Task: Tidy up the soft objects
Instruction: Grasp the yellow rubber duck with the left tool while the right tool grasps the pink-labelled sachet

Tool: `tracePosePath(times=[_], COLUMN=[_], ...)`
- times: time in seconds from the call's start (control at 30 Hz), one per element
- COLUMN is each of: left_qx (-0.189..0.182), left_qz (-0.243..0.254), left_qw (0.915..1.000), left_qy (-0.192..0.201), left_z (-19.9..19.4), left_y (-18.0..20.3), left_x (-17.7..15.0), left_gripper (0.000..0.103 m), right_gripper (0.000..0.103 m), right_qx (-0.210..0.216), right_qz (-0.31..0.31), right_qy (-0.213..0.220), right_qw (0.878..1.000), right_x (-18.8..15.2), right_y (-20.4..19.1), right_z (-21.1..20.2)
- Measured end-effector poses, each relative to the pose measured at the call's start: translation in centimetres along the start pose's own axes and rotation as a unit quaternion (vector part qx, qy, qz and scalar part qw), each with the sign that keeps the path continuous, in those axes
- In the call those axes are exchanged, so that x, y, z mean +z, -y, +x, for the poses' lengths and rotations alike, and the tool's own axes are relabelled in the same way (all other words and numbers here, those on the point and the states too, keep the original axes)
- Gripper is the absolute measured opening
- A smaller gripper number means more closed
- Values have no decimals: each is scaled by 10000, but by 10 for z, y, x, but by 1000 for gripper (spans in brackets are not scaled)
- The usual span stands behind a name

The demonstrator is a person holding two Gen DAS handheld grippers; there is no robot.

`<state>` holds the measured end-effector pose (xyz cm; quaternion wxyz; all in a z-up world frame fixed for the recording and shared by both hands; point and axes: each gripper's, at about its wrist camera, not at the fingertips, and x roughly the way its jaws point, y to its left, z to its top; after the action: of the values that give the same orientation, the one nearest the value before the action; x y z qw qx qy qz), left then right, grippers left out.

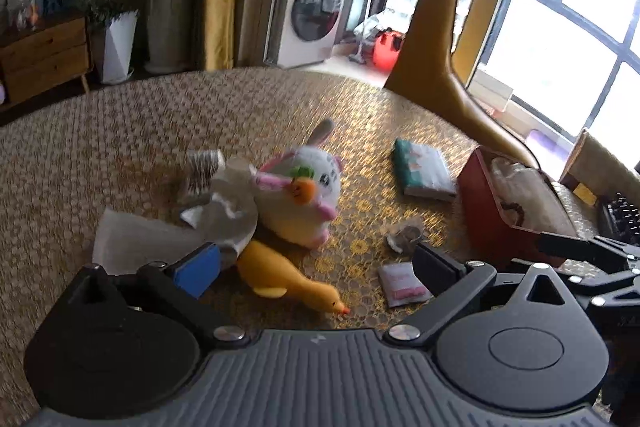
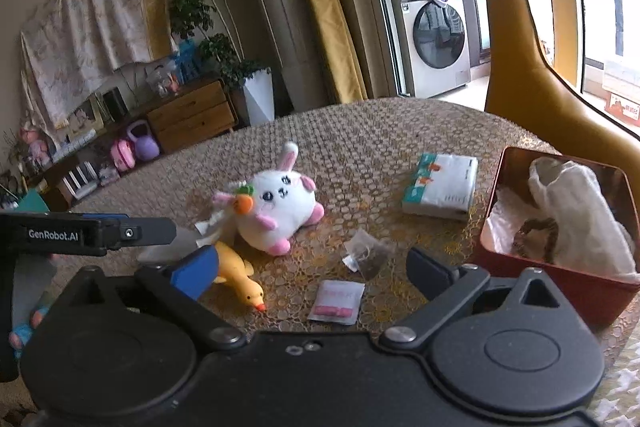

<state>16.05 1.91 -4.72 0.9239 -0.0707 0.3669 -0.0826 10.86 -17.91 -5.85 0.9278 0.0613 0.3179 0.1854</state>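
I am holding both grippers above the near edge of the round worktop with the gold woven cloth (image 2: 360, 131). The fingers of my left gripper (image 1: 316, 263) are standing wide apart and holding nothing, and the fingers of my right gripper (image 2: 312, 267) are also spread open and empty.

The soft things are lying toward the middle of the worktop. The white plush rabbit with pink ears and an orange carrot (image 2: 276, 211) is sitting there, and the yellow rubber duck (image 2: 240, 279) is lying just in front of it, nearer to me, with its beak toward the near edge. A crumpled white tissue (image 1: 224, 203) is touching the rabbit on its left side. The red square tin box (image 2: 560, 279) is standing at the right edge, and white cloth (image 2: 576, 203) is already filling much of it. A white and green tissue pack (image 2: 440, 191), a small clear sachet (image 2: 364, 255) and a small white packet with pink tablets (image 2: 338, 301) are lying between the toys and the box.

I think the risk is this: the duck, rabbit and tissue are lying very close, so open fingers can catch two things together or push the rabbit away. The rubber duck can also slip from the pads, and the box is looking rather full.
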Motion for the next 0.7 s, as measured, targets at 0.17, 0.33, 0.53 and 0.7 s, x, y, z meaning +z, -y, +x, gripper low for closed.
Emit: tracePosePath(times=[0.17,0.33,0.53,0.7], left_qx=[447,656,856,1175], left_qz=[-254,-437,-600,-554], left_qw=[9980,9951,9920,9888], left_qy=[-371,-592,-708,-731], left_z=[32,62,89,106], left_y=[-8,-13,-11,-6], left_x=[-11,-21,-26,-27], left_gripper=[103,103,103,103], right_gripper=[100,100,98,95], right_qx=[-146,-370,-620,-679], right_qz=[82,29,-124,-309], right_qy=[-260,-518,-779,-972], right_qw=[9995,9980,9950,9925], right_x=[-12,-24,-33,-38], right_y=[-3,-2,-2,-4], right_z=[28,53,78,95])
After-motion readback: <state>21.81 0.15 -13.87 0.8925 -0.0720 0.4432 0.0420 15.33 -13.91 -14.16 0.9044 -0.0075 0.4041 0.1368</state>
